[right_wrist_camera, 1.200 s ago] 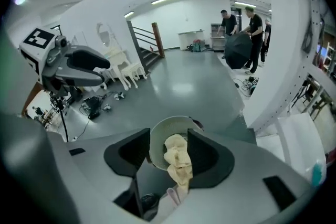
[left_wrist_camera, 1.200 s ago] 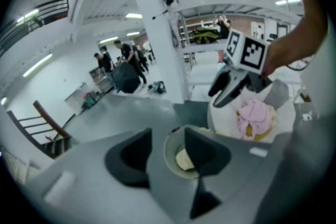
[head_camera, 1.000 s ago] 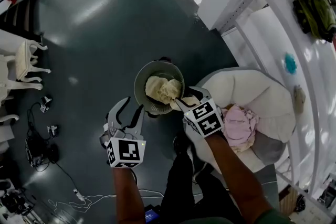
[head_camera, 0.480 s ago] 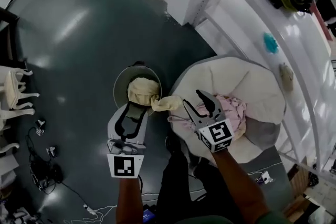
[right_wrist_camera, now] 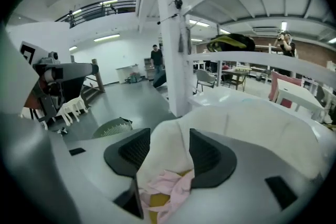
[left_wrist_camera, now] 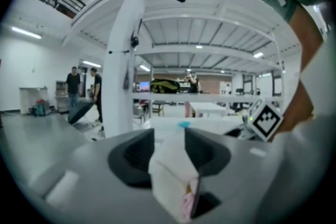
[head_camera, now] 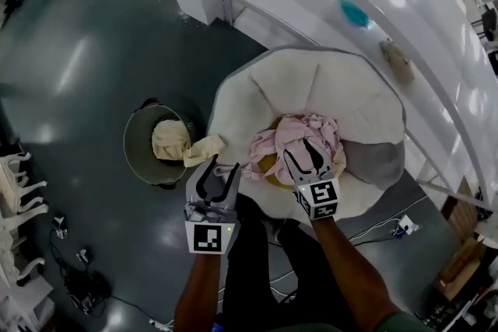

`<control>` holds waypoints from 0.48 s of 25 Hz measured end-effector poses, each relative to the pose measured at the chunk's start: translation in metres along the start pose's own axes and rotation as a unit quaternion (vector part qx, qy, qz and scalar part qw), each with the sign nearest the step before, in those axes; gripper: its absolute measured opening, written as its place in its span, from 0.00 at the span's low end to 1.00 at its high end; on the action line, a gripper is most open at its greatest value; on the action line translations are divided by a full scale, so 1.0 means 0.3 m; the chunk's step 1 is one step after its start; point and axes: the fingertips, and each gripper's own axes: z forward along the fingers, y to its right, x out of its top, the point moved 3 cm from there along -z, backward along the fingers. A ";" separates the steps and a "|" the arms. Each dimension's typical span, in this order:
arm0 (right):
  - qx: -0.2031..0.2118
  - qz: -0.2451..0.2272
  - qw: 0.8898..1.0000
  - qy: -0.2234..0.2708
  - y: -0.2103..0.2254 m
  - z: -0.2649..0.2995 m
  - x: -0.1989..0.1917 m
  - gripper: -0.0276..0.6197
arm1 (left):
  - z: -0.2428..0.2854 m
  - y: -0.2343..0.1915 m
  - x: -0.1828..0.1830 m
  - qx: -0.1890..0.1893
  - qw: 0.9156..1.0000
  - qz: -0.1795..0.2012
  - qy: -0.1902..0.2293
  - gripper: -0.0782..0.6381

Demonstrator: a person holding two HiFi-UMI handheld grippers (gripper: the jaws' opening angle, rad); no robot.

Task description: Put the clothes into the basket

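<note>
With fingers apart and empty, the right gripper (head_camera: 305, 159) hovers over the pink clothes (head_camera: 315, 127) on the white chair (head_camera: 311, 82), the left gripper (head_camera: 218, 176) by its near edge.

Big open lab or workshop hall: white steel racking (right_wrist_camera: 170, 50), dark polished floor (head_camera: 93, 50) with loose cables (head_camera: 87, 293), strip lights (right_wrist_camera: 107, 38) overhead, people (left_wrist_camera: 73, 84) standing at the back, work tables (right_wrist_camera: 233, 76).
</note>
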 end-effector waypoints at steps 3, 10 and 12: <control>-0.030 0.020 0.999 -0.010 0.132 -0.032 -0.160 0.38 | 0.118 0.132 -0.082 -0.011 1.000 -0.027 0.006 0.35; -0.034 0.072 0.996 -0.051 0.383 -0.037 -0.574 0.44 | 0.409 0.412 -0.424 -0.036 0.996 -0.067 -0.048 0.35; -0.030 0.089 0.993 -0.065 0.444 -0.013 -0.701 0.46 | 0.498 0.493 -0.553 -0.046 0.994 -0.071 -0.072 0.35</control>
